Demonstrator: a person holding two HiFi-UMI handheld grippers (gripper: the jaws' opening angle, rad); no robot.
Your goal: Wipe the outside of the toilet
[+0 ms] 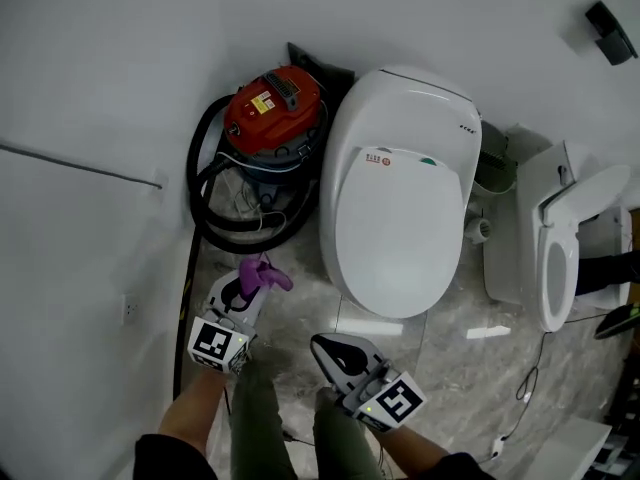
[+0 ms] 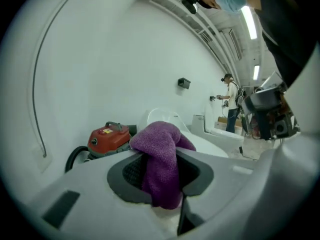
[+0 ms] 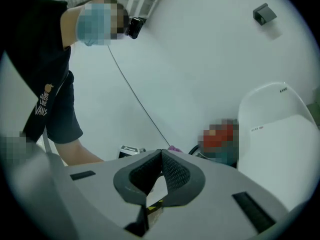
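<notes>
A white toilet (image 1: 400, 198) with its lid down stands against the wall; it also shows as the toilet (image 2: 170, 120) and toilet (image 3: 280, 139) in the gripper views. My left gripper (image 1: 252, 280) is shut on a purple cloth (image 1: 263, 274), whose folds bulge out above the jaws as the purple cloth (image 2: 160, 159). It hovers left of the bowl's front, clear of it. My right gripper (image 1: 322, 345) is shut with nothing held, its jaw tips meeting, below the bowl's front edge.
A red vacuum cleaner (image 1: 272, 113) with a black hose (image 1: 215, 218) sits left of the toilet. A second toilet (image 1: 560, 238) with its lid up stands at the right. A cable (image 1: 525, 398) trails on the marble floor. A person (image 2: 231, 104) stands far off.
</notes>
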